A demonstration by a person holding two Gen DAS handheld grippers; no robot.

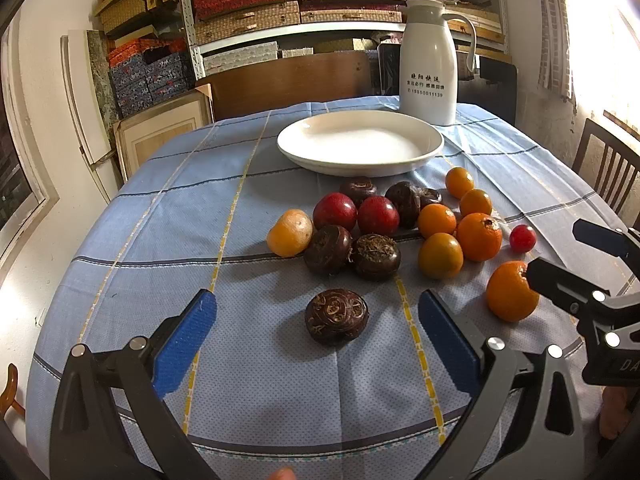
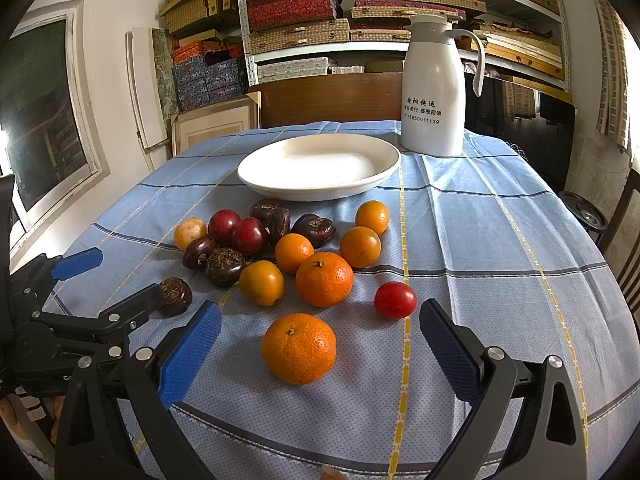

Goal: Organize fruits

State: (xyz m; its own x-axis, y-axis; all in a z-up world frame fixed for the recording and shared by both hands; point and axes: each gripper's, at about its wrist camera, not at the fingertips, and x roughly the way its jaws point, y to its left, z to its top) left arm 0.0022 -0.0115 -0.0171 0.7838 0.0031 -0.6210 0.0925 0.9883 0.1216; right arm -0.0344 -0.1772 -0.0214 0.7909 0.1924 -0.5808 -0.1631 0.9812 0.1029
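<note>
Fruit is all out on the blue checked tablecloth (image 1: 160, 240), nothing yet in the white plate (image 1: 424, 136) that sits bare at the far side, just in front of the white jug (image 1: 428, 60). Left gripper (image 1: 316, 324) has its blue pads wide apart around a lone dark brown fruit (image 1: 337, 316), not touching it. Right gripper (image 2: 320, 344) is just as wide, straddling a big orange (image 2: 298, 348), with clear gaps either side.

Now the risks. Both fruits are round and sit free on cloth, so if one pad arrives first it could nudge the fruit and send it rolling, probably toward the near table edge. The small red fruit (image 2: 395, 300) lies near the right-hand pad; a sloppy close could knock it away. The two grippers are very near each other too, and the left one's arm sits just beside the orange, so closing or lifting both at once may mean a clash. Squeeze too hard and soft skin may bruise. And the main cluster (image 1: 360, 224) lies between here and the plate, so a low carry could scatter it.
</note>
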